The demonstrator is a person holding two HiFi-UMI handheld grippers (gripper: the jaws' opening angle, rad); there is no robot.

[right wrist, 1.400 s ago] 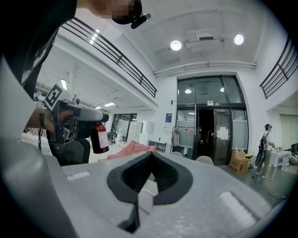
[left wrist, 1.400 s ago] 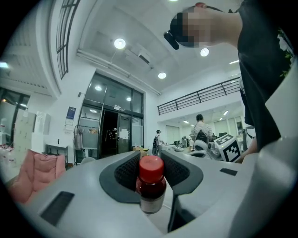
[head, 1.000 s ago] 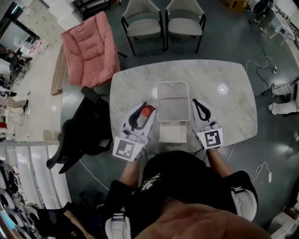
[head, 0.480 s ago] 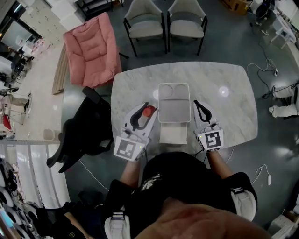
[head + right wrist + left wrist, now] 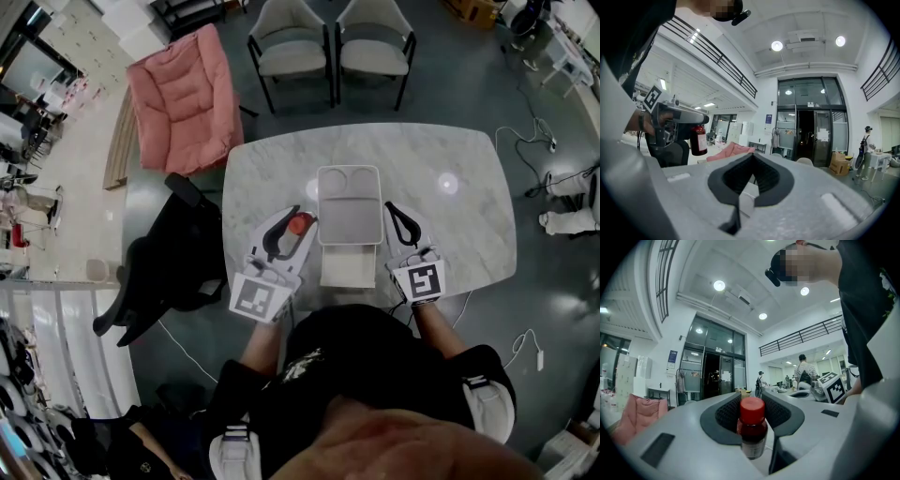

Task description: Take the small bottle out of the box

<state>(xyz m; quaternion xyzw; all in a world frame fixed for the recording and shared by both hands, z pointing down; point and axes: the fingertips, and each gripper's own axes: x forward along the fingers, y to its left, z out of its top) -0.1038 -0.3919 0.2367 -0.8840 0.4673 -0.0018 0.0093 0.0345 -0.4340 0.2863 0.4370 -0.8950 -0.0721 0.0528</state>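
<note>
My left gripper (image 5: 752, 401) clamps the bottle (image 5: 752, 430) clear of the box's (image 5: 322, 202) left edge, right gripper (image 5: 752, 159) closed and empty; I judge an upright set-down comes next.

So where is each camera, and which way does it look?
Head view: on the person's head, looking down at the table, box, left claw, right claw and arms.
Left gripper view: on the left claw, looking along its jaws, shut on the bottle, toward glass doors; torso at right.
Right gripper view: on the right claw, looking along its shut jaws toward those doors; torso at left.
Shared: head and right gripper views both show the bottle in the left claw.
</note>
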